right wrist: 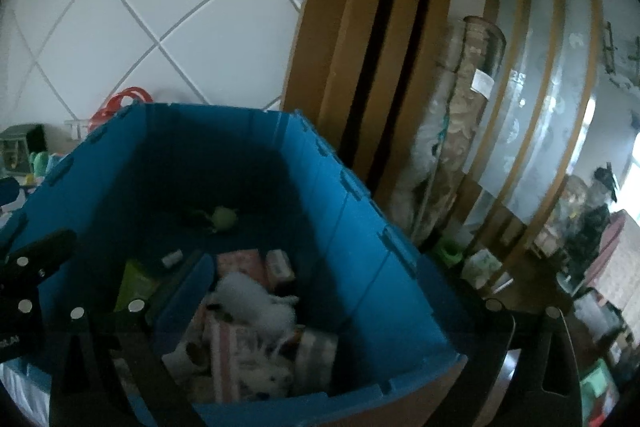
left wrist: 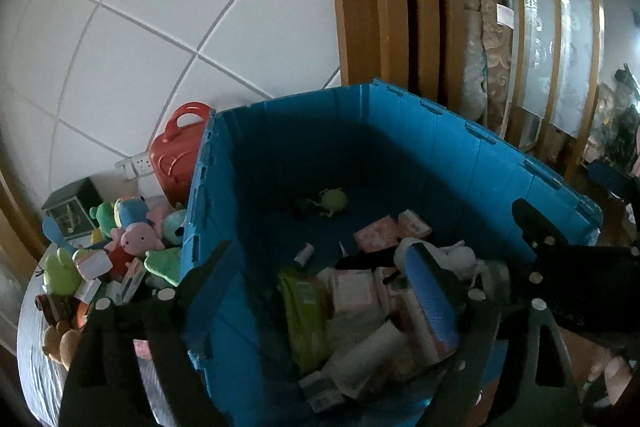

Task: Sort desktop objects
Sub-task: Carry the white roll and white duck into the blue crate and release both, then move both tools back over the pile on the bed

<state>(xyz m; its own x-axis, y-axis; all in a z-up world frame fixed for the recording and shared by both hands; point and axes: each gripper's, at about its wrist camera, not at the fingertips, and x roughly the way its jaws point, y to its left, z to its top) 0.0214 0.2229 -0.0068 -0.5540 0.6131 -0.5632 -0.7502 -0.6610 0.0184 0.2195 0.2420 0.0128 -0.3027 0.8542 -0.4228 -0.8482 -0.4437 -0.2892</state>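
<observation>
Blue crate (left wrist: 400, 131) of packets beneath both wide jaws, seemingly nothing gripped

Both wrist views overlook blue crate (left wrist: 420, 131)

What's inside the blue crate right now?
Blue crate: a green toy alone at the far end, pink boxes, a green pack. Whatever lies under the pile is covered.

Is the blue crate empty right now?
No, the blue crate holds a small green toy, a green packet and several boxes on its floor.
</observation>
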